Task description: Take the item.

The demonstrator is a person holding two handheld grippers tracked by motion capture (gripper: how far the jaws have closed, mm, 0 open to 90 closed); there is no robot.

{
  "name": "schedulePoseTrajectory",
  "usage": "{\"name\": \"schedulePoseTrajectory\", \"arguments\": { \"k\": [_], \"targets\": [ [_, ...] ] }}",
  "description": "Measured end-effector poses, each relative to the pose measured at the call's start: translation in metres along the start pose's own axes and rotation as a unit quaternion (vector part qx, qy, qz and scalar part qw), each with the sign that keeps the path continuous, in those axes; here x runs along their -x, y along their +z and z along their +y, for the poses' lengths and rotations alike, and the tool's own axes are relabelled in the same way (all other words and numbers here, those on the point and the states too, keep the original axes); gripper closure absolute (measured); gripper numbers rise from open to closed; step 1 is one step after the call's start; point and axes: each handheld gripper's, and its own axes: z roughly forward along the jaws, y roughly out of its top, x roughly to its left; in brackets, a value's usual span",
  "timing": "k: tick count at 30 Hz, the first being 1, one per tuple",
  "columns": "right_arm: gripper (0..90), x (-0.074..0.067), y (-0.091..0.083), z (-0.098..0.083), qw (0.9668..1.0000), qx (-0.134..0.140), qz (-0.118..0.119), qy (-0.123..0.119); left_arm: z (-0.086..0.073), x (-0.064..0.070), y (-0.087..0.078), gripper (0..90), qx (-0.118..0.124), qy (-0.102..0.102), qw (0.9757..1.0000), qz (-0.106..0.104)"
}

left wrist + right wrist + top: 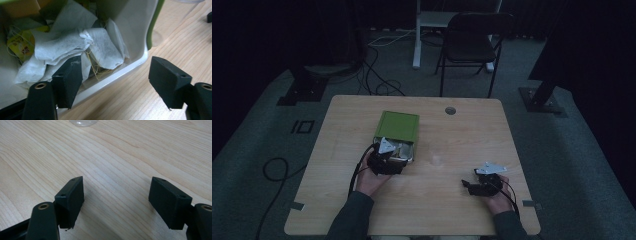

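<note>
the wooden table [452,150] takes up most of the high view, with a dark folding chair [472,42] beyond its far edge on the grey floor. on the table, left of centre, sits a green box [398,126], its white-lined near end open toward the person. a small clear cup [437,160] stands on the bare wood just to the right of the box, between the two hands.

the left gripper [384,161] is right at the open end of the box. in the left gripper view its jaws stand wide with nothing between them: one jaw hangs over the box's white rim [117,75], the other over the table outside. inside lies a loose heap of tea bags [75,46], white paper pouches with yellow strings and a yellow tag, piled against each other. the right gripper [482,184] rests well apart near the right front of the table, its jaws also wide and empty over plain wood, the cup's base just visible at the top of the right gripper view.

the step in hand looks like reaching in for a tea bag. the next move likely calls for shifting the left gripper so both jaws clear the rim, lowering onto a single bag, and pinching it without snagging the neighbouring strings.
</note>
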Motion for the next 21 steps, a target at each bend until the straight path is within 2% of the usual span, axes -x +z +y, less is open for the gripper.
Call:
{"name": "schedulePoseTrajectory", "arguments": {
  "k": [8,12,21],
  "targets": [
    [28.1,0.000,0.000,0.000,1.0000,0.000,0.000,0.000,-0.003,-0.003,0.006,26.8,-0.010,-0.006,0.9998,-0.015],
    [28.1,0.000,0.000,0.000,1.0000,0.000,0.000,0.000,-0.005,-0.002,0.003,26.8,-0.007,-0.014,0.9997,-0.020],
    [28.1,0.000,0.000,0.000,1.0000,0.000,0.000,0.000,-0.017,0.008,-0.008,27.9,-0.001,-0.011,0.9998,-0.017]
  ]
}}
